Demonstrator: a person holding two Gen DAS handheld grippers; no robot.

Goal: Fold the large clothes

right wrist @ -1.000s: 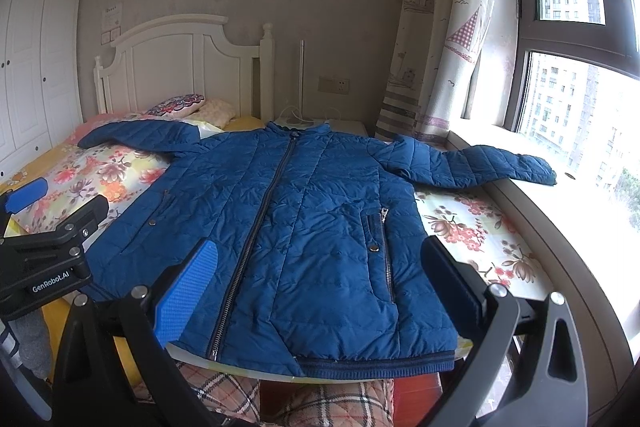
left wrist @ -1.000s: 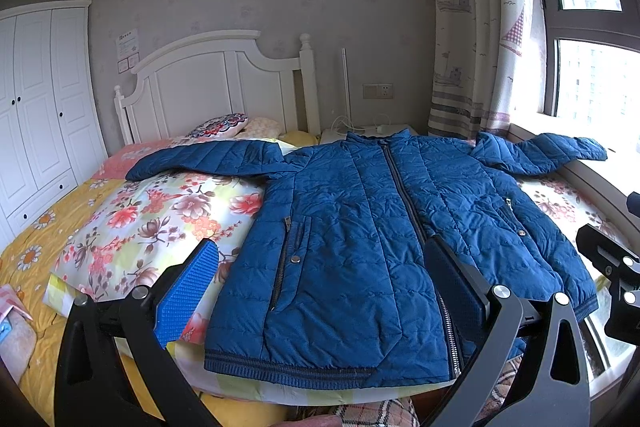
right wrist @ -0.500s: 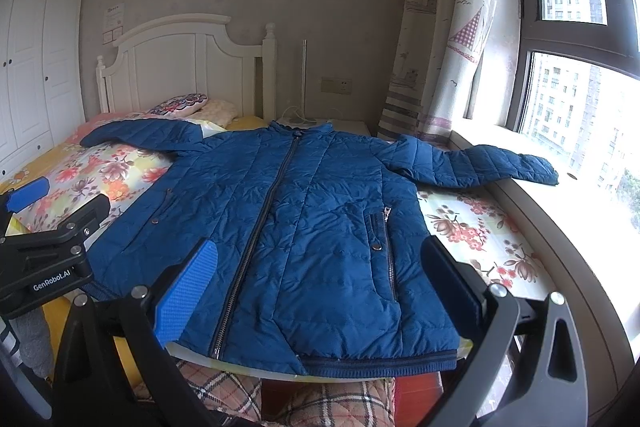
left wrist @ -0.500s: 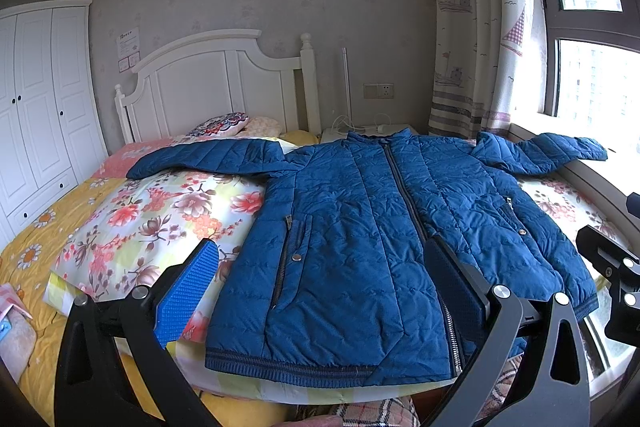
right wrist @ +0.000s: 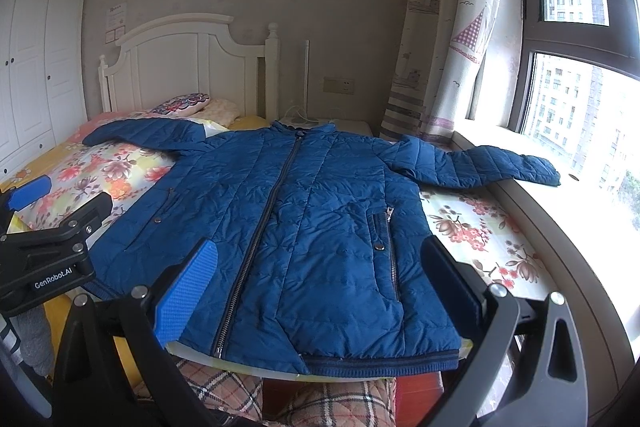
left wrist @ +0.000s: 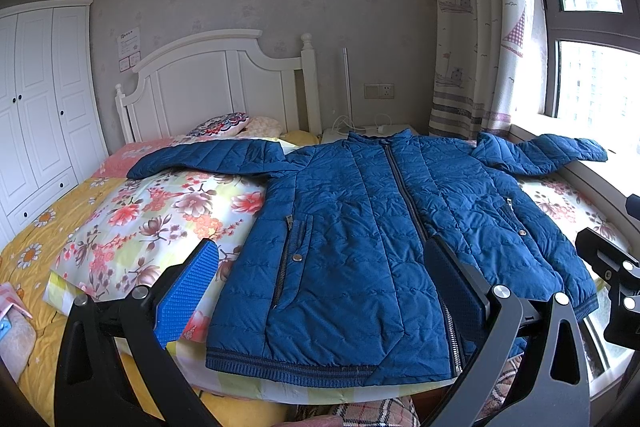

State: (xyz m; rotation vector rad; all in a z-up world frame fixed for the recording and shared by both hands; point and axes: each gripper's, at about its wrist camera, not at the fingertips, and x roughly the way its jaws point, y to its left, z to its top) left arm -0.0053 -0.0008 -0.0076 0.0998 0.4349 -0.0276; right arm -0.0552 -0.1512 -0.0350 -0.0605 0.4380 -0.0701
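Only one bit of writing can be read. In the right wrist view, the white word "GenRobot.AI" stands on the black body of the left gripper [right wrist: 30, 187], low at the left edge. A white paper [left wrist: 129, 42] with small pink cards under it hangs on the wall by the wardrobe, but its print is too small to read.
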